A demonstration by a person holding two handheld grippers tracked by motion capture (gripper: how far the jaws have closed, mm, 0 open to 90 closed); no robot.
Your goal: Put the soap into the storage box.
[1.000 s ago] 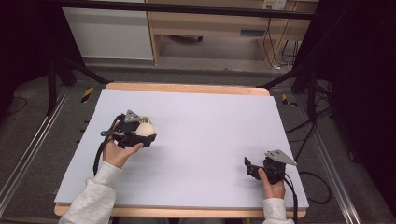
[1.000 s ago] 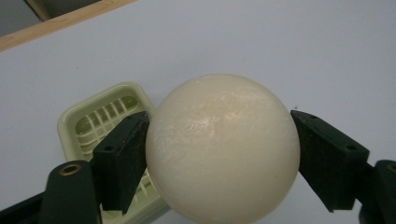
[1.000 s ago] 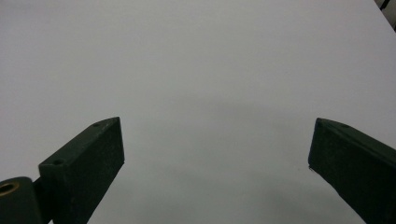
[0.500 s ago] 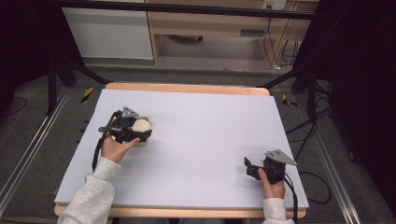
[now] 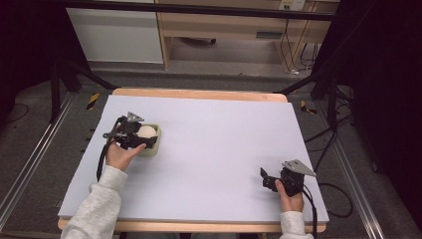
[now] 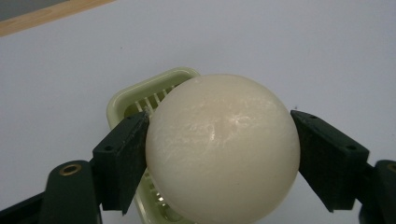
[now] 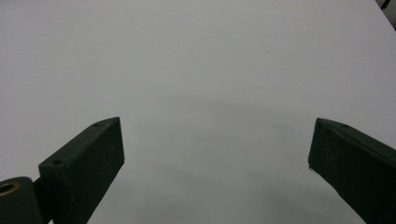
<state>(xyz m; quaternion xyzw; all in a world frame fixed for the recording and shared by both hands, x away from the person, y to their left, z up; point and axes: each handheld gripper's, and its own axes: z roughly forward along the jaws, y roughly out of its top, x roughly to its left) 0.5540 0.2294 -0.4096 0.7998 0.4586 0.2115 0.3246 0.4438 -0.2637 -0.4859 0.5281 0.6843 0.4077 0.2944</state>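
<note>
A cream ball (image 6: 219,149) sits between the jaws of my left gripper (image 6: 218,154), which press on both its sides. Right under it lies a pale green slotted dish (image 6: 140,88); I cannot tell whether the ball rests in it. In the high view the left gripper (image 5: 147,137) holds the ball (image 5: 146,131) over the dish (image 5: 155,147) at the left of the white table (image 5: 214,134). My right gripper (image 5: 263,179) is low at the near right, open, with bare table between its jaws (image 7: 215,154).
A wooden edge strip (image 5: 199,93) runs along the table's far side. Cables (image 5: 338,199) trail off the right side near the right hand. Shelving (image 5: 224,30) and metal frame legs stand beyond the table.
The left hand has shifted slightly left and away with the ball still in its jaws. The right hand has stayed put.
</note>
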